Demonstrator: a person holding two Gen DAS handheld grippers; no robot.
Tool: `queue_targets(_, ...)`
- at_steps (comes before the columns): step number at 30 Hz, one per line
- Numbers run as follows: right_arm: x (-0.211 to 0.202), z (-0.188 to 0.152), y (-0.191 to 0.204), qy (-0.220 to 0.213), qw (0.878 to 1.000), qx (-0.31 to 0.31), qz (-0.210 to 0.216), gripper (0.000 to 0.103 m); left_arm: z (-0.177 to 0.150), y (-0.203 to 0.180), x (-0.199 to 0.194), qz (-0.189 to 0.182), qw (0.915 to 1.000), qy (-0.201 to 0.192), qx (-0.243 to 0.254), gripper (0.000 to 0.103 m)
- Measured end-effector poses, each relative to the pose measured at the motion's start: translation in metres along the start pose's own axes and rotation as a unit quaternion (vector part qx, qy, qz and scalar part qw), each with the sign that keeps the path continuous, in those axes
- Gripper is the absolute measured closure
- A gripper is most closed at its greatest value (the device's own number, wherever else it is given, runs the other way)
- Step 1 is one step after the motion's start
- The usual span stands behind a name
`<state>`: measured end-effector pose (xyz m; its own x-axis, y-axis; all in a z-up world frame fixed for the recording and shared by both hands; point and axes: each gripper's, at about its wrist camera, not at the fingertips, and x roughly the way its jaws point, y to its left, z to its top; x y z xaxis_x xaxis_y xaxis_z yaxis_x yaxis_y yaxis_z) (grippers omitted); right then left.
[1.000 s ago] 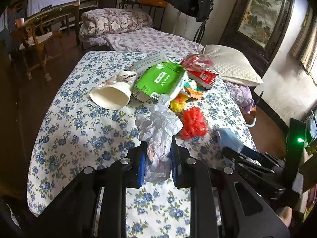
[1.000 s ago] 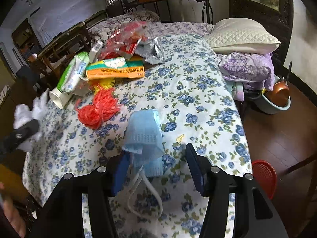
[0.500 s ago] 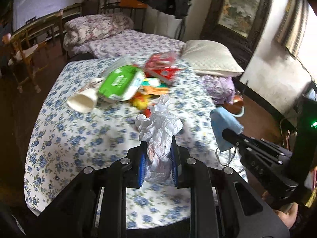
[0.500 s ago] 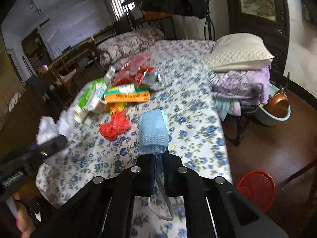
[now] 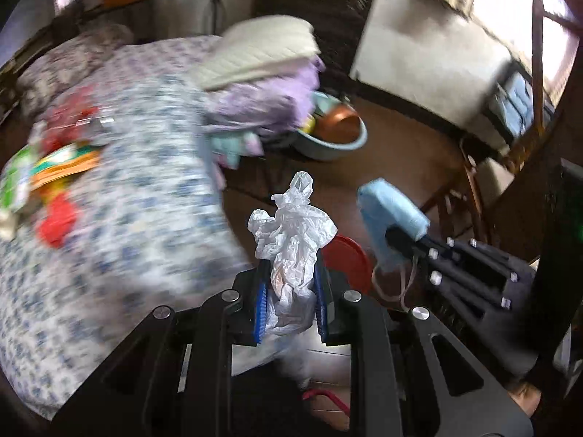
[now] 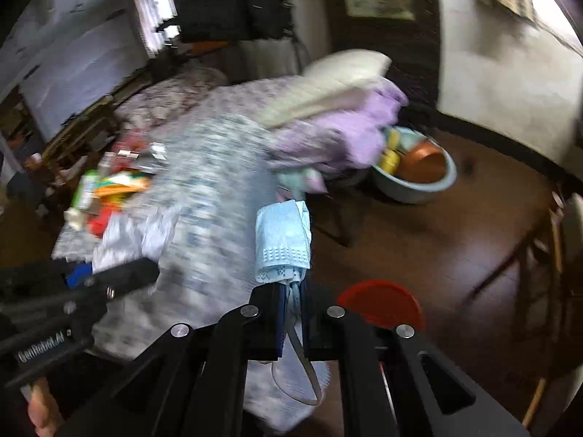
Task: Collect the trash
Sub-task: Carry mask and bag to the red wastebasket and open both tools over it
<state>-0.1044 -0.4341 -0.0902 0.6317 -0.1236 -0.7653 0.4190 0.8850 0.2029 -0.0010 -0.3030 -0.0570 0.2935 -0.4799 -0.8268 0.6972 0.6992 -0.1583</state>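
Note:
My left gripper (image 5: 289, 300) is shut on a crumpled white plastic bag (image 5: 293, 225), held up past the edge of the bed. My right gripper (image 6: 291, 313) is shut on a folded light-blue face mask (image 6: 282, 240), its ear loops dangling below the fingers. In the left wrist view that mask (image 5: 390, 218) shows at the right, on the tip of the right gripper (image 5: 395, 238). A red basket (image 6: 379, 304) stands on the floor just ahead of both grippers, also seen as a red basket (image 5: 346, 258) behind the bag. More trash (image 5: 54, 167) lies blurred on the flowered bedspread.
The bed (image 5: 127, 200) with its blue-flowered cover fills the left. A pillow (image 5: 255, 51) lies on purple bedding at its far corner. A blue basin (image 6: 415, 178) with a copper bowl sits on the brown floor. A wooden chair leg (image 6: 506, 266) stands at the right.
Both grippers swung right, off the bed and toward the floor with the red basket. The right gripper closed on the mask and lifted it. The left kept its hold on the bag.

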Motion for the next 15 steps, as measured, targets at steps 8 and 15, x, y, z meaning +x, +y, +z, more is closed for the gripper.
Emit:
queue_targets(8,0.062,-0.036,-0.077,0.058,0.994,0.087,-0.010,0.095,0.003,-0.052,0.123,-0.008,0.9963,0.085,0.007,0.081)
queue_targets(15,0.136,-0.067,-0.112,0.117,0.984,0.133,-0.022,0.095,-0.008,-0.054,0.209,-0.012,0.9879,0.155,0.004,0.080)
